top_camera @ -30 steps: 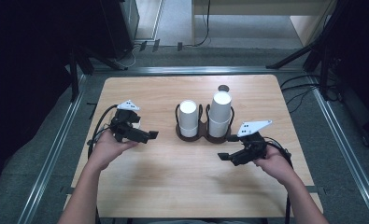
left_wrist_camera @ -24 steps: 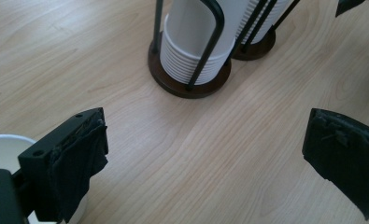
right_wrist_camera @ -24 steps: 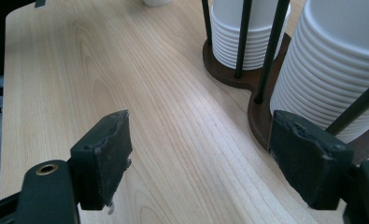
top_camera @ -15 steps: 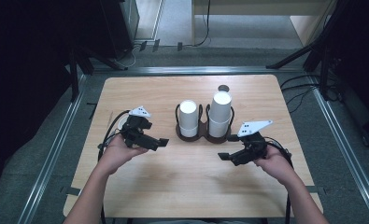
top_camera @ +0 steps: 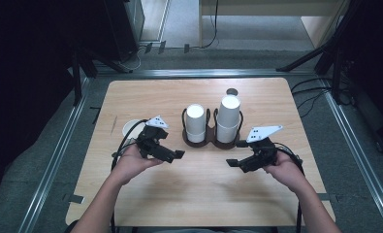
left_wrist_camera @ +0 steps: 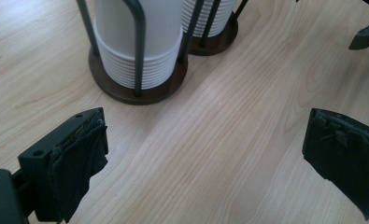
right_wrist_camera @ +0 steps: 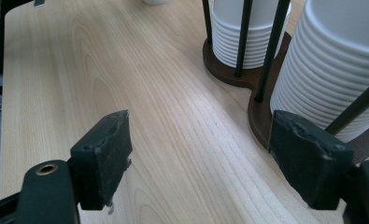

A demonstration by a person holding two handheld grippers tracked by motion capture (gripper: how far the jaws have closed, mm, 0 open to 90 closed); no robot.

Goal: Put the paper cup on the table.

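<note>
A: Table (top_camera: 199, 194) first. Light wood, whole top visible from the high view, near edge partly covered by the person's forearms.

B: Cup holder?

A: Dark double-ring holder (top_camera: 213, 141) at table centre, wire uprights. Two stacks of white paper cups, upside down. Left stack (top_camera: 196, 122) is shorter, right stack (top_camera: 229, 118) taller. In the left gripper view the tops of both stacks are cut off by the frame edge; only the ribbed rims and the brown base (left_wrist_camera: 138, 91) show.

B: Grippers?

A: Left gripper (top_camera: 172, 155) sits low over the table, just left of the holder and in front of it, jaws spread wide, nothing between them. Its own view confirms it: bare wood between the pads (left_wrist_camera: 81, 158). Right gripper (top_camera: 235, 162) is in front of the holder's right end, jaws also spread, empty. In the right gripper view the right pad (right_wrist_camera: 308, 154) overlaps the taller stack (right_wrist_camera: 336, 70), so I can't tell if it's touching the base or just in front of it.

B: Anything else on the table?

A: A single white cup (top_camera: 131, 128) behind the left hand (top_camera: 133, 162), mostly hidden by gripper and cable; can't tell if it's upright or on its side. A small dark round thing (top_camera: 232, 91) behind the taller stack, too small to identify. The right gripper's jaw tip shows at the top right corner of the left gripper view, cut off.
</note>
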